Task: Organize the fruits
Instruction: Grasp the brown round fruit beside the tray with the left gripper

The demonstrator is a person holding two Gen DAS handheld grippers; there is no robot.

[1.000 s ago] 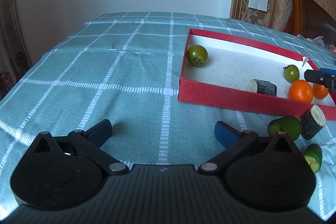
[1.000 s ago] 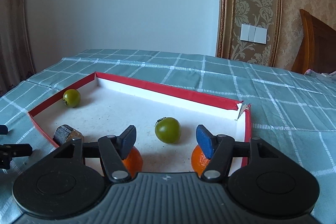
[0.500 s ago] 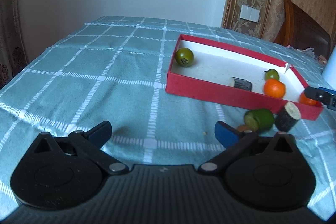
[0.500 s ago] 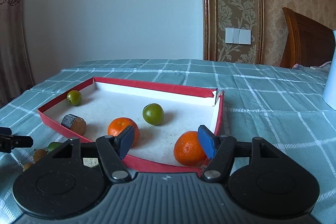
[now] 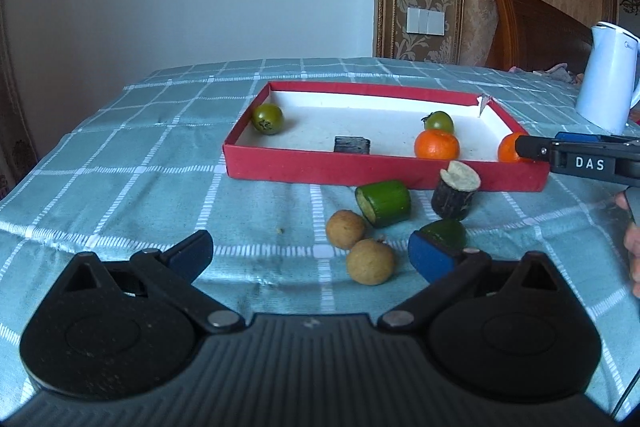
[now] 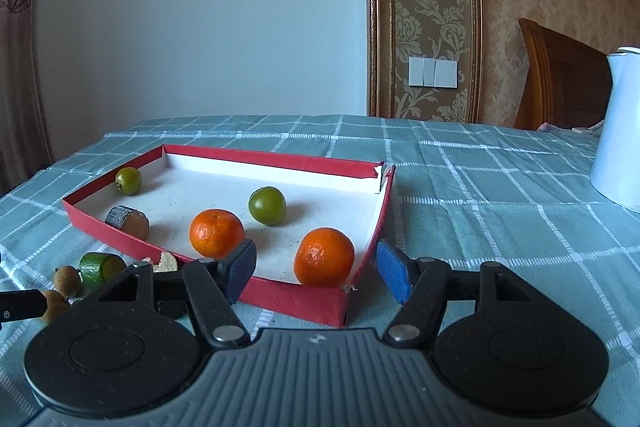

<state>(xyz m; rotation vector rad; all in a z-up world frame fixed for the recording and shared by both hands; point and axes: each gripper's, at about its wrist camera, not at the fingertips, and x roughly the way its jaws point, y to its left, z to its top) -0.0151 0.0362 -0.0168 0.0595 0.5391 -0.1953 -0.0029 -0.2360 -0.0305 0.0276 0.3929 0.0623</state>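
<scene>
Both tools backed away from red box (image 6: 296, 297); box holds two oranges, two green tomatoes; tools wide, empty

Counter (image 5: 120, 163) covered in a teal cloth with a white grid. Red shallow box (image 5: 360, 171) lies flat on the cloth, toward the far edge. Loose on the cloth, just before the box's near wall: green cut piece (image 5: 384, 203) on its side, dark stub (image 5: 456, 193) standing upright with pale cut face up, two tan round fruits (image 5: 358, 245) side by side. White kettle (image 6: 620, 131) stands toward the right edge, well apart from the box.
</scene>
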